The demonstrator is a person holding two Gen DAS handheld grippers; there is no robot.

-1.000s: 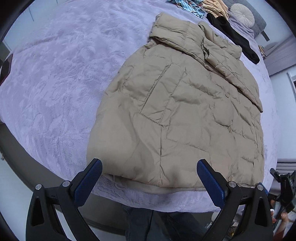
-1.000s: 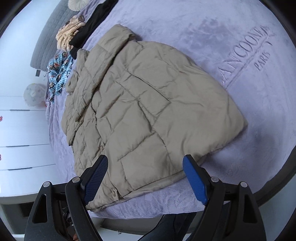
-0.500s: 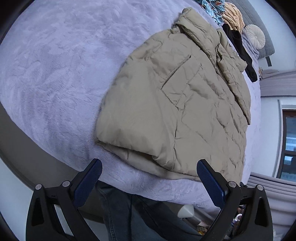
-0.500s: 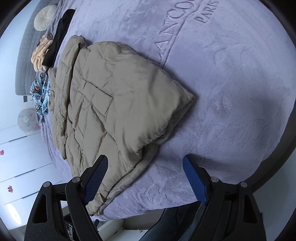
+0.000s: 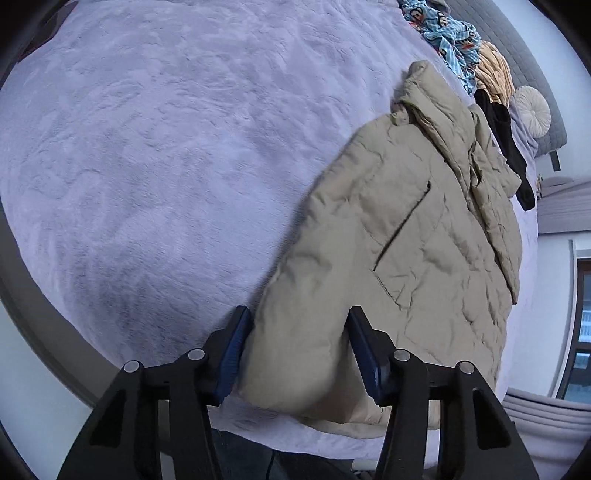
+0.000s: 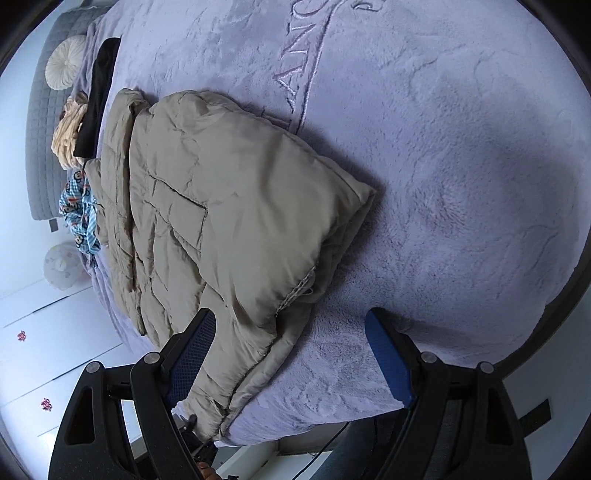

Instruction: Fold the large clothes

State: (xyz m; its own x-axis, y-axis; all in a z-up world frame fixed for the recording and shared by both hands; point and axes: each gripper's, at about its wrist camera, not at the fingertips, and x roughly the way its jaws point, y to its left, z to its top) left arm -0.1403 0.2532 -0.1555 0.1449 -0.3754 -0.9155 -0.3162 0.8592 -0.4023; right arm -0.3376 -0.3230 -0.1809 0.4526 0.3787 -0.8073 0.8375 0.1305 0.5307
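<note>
A beige quilted puffer jacket (image 5: 406,240) lies folded lengthwise on a lilac plush bedspread (image 5: 147,147), collar toward the headboard. My left gripper (image 5: 298,314) is at the jacket's near corner; its jaws are closing, the padded corner fills the gap and both blue pads touch it. In the right wrist view the jacket (image 6: 221,203) shows its other near corner and layered hem. My right gripper (image 6: 290,314) stands open over that hem, one finger above the jacket, the other above the bedspread (image 6: 443,147).
At the head of the bed lie a blue patterned garment (image 5: 443,33), an orange one (image 5: 495,70), a black one (image 5: 506,140) and a round cushion (image 5: 530,110). White drawers (image 6: 55,350) stand beside the bed. A person's legs (image 5: 240,454) are at the bed's near edge.
The left gripper sank toward the jacket's near corner and its wide jaws narrowed around it. The right gripper rolled and dropped closer to the hem, jaws unchanged.
</note>
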